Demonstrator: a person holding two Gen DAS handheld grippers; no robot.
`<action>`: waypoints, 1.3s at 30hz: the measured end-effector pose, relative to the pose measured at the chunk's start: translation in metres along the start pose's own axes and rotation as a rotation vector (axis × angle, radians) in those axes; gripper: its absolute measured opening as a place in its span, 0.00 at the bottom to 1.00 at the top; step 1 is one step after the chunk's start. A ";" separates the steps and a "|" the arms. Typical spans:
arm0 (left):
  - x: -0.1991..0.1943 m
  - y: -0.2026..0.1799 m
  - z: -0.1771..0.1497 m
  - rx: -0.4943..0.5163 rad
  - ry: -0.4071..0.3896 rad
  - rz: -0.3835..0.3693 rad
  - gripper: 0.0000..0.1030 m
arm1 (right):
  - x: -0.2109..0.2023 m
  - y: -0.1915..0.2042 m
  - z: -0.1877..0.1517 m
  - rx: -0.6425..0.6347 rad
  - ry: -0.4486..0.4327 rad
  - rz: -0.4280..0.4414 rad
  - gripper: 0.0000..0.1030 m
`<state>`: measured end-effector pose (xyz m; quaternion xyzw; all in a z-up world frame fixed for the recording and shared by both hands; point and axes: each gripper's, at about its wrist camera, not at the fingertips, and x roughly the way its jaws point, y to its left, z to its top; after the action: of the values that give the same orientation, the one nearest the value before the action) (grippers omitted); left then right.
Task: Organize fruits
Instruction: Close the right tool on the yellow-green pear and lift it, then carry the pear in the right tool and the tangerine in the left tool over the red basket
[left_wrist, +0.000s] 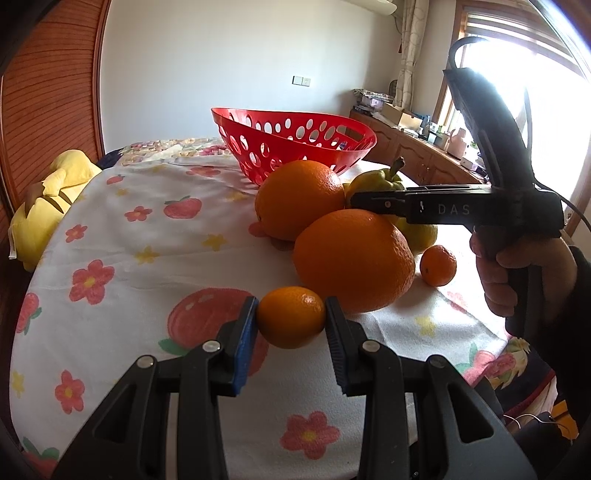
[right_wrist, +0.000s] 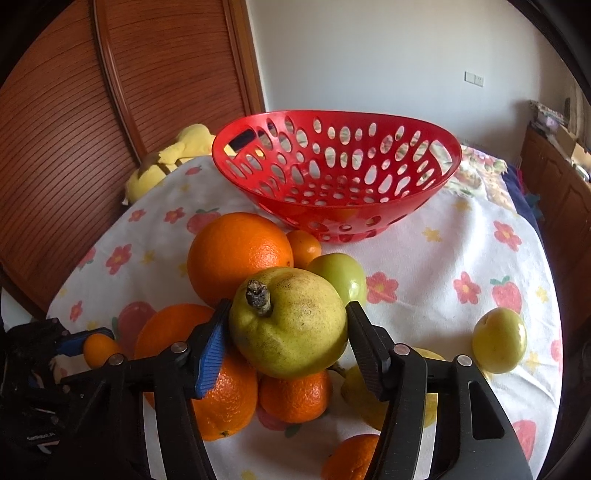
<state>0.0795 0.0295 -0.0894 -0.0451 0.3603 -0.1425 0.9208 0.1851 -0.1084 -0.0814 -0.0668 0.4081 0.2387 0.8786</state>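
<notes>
A white cloth (left_wrist: 155, 229) printed with red flowers and strawberries covered the table, a slatted wooden door (right_wrist: 66, 110) stood behind it, and a yellow plush toy (left_wrist: 48, 199) lay at the far edge. The red perforated basket (right_wrist: 336, 173) sat at the back of the cloth, with no fruit visible inside. The left gripper (left_wrist: 291, 319) was clamped on a small mandarin (left_wrist: 291, 317) beside a large orange (left_wrist: 352, 258). The right gripper (right_wrist: 288, 325) bracketed a yellow-green pear (right_wrist: 291, 328) atop the fruit pile, both pads against its sides.
</notes>
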 end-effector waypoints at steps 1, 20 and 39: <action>0.000 0.000 0.000 0.000 0.000 0.000 0.33 | 0.000 0.001 0.000 -0.003 -0.005 -0.005 0.60; -0.016 -0.003 0.015 0.012 -0.047 0.002 0.32 | -0.037 0.004 -0.001 -0.040 -0.108 -0.017 0.60; -0.013 0.004 0.106 0.069 -0.166 0.013 0.33 | -0.081 -0.016 0.063 -0.098 -0.231 -0.013 0.60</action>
<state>0.1436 0.0353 -0.0035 -0.0225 0.2778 -0.1445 0.9494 0.1908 -0.1319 0.0192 -0.0842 0.2914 0.2588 0.9171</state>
